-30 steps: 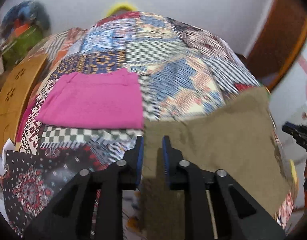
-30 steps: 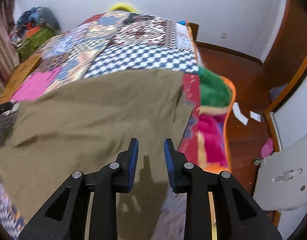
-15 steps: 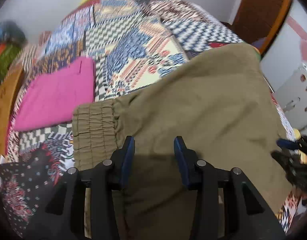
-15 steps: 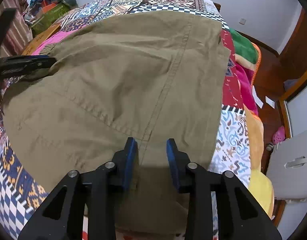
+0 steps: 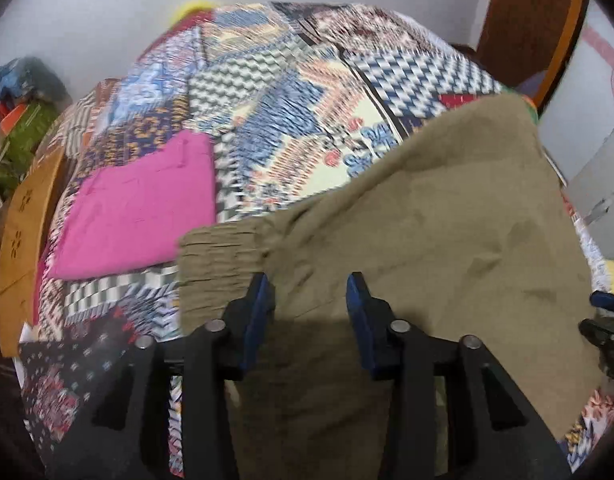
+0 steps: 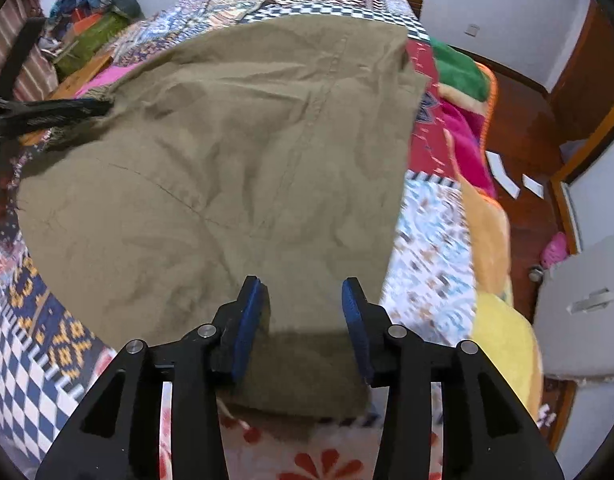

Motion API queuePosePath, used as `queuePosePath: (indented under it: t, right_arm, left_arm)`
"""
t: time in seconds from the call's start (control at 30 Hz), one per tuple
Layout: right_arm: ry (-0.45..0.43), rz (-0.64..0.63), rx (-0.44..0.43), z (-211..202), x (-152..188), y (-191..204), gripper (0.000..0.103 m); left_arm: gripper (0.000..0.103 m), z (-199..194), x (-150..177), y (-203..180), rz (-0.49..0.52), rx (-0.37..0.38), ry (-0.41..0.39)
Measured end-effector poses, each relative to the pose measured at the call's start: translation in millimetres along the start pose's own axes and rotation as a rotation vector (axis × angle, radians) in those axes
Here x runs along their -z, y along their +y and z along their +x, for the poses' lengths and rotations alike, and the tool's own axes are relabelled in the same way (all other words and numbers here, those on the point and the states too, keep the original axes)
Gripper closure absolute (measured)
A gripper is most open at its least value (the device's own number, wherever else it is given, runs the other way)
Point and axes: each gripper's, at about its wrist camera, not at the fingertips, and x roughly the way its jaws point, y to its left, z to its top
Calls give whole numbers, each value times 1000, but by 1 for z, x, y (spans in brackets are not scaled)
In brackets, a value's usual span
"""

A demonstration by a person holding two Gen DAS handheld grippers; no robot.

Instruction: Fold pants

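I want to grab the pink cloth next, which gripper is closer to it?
Left. The left gripper sits just right of the folded pink cloth; the right gripper is across the olive pants from it.

The pants (image 5: pixel 447 220) lie spread on the bed (image 5: pixel 307 92), directly ahead of and under both pairs of fingers. Ahead of the left gripper (image 5: pixel 310 312), the gathered waistband (image 5: pixel 215 268) sits just left of its left finger (image 5: pixel 255 312); a folded cloth (image 5: pixel 143 216) lies on the bed further left and beyond it, near the waistband. A wooden board (image 5: pixel 23 248) stands at the bed's left edge. Ahead of the right gripper (image 6: pixel 303 320), the pants reach toward the far end of the bed; right of its fingers blankets (image 6: pixel 463 120) hang off the bed's side, with the floor (image 6: pixel 527 132) beyond.
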Motion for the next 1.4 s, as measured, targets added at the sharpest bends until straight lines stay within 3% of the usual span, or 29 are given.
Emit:
queuePosePath:
  t: [0.23, 0.43, 0.57, 0.67, 0.83, 1.07, 1.4]
  right_arm:
    - [-19, 44, 28, -25, 12, -11, 64]
    - [-96, 40, 45, -55, 11, -4, 64]
    - [-157, 8, 60, -70, 7, 7, 55]
    - [-190, -17, 57, -74, 4, 16, 55]
    - [-211, -58, 60, -73, -4, 31, 54]
    - [-223, -109, 46, -61, -19, 58, 54]
    - [-163, -138, 35, -18, -43, 79, 55]
  left_arm:
    - [30, -67, 19, 27, -92, 8, -105]
    - [19, -105, 50, 33, -163, 61, -135]
    - [13, -114, 73, 28, -204, 105, -122]
    - [13, -111, 89, 28, -243, 157, -87]
    - [13, -94, 116, 29, -345, 329, 8]
    - [13, -55, 130, 34, -504, 469, 110]
    - [7, -28, 114, 41, -615, 560, 75]
